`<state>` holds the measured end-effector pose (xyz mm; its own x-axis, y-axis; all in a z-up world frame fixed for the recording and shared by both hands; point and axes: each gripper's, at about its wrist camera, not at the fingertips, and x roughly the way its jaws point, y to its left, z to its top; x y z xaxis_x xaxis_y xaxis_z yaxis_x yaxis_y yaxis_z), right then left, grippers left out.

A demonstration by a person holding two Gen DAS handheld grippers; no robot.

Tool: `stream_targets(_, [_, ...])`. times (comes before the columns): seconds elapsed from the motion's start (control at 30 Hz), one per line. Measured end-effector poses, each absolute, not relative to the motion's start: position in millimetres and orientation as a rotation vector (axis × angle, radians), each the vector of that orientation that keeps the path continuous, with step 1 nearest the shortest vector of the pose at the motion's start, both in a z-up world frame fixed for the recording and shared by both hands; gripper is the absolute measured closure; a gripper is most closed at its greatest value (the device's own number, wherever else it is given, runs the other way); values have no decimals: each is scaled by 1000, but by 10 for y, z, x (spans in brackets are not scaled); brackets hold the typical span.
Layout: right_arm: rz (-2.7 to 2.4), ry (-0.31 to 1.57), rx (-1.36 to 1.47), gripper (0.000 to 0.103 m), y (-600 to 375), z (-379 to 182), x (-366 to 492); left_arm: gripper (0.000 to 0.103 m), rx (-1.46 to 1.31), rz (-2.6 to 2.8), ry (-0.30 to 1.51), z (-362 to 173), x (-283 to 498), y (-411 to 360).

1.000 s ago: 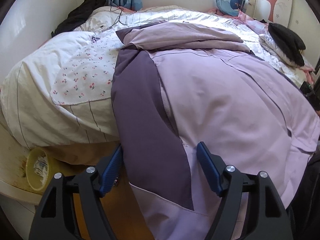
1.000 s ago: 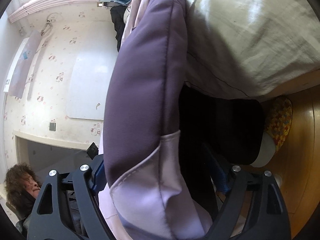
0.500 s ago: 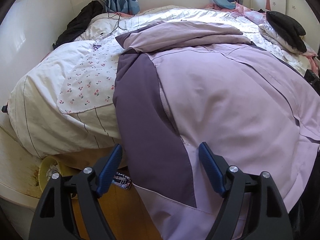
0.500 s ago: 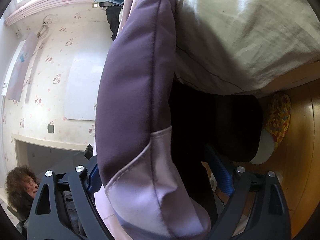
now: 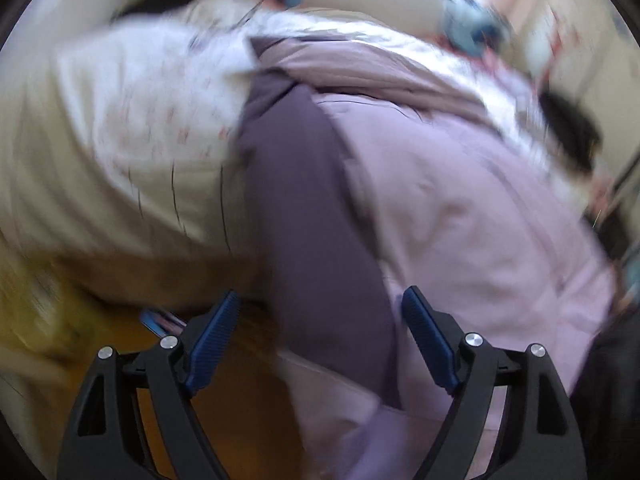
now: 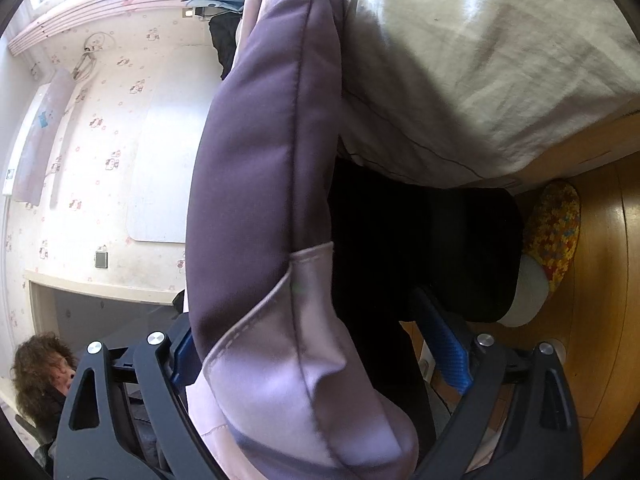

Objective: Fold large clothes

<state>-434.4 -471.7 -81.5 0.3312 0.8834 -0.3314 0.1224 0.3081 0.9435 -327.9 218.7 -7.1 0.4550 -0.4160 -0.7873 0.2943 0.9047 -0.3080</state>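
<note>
Lilac jacket (image 5: 460,208) with a dark purple side panel (image 5: 304,240), spread over the bed (image 5: 100,152), its hem hanging past the bed's edge above the wooden floor (image 5: 248,412). Left hand-held gripper (image 5: 320,340): jaws wide apart, straddling the hanging purple panel without clamping it. Right hand-held gripper (image 6: 320,364): jaws spread, the jacket's cuffed end (image 6: 288,360) hanging between them; grip cannot be told. Patterned slipper (image 6: 554,228) on the floor beside the bed; view from the left wrist motion-blurred.

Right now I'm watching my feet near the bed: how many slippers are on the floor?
1: a flowered slipper on the wood floor beside the bed's edge, seen from the right claw. Its mate may be hidden.
</note>
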Motion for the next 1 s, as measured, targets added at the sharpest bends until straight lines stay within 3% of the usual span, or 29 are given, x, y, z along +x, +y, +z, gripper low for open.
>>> stream_targets(0.4, [665,1150,1177,13,-4782,-822,-4368,17,-910,-721,1115,-951,-3199,2772])
stream_targets(0.77, [669,1117,1192,13,-4835,-769,-4357,17,-895,-759,1079,-695,-3056,2987])
stream_targets(1.0, [688,1102,1193,13,-4810,-754,-4331,17,-772,-787,1153,-486,-2891,2981])
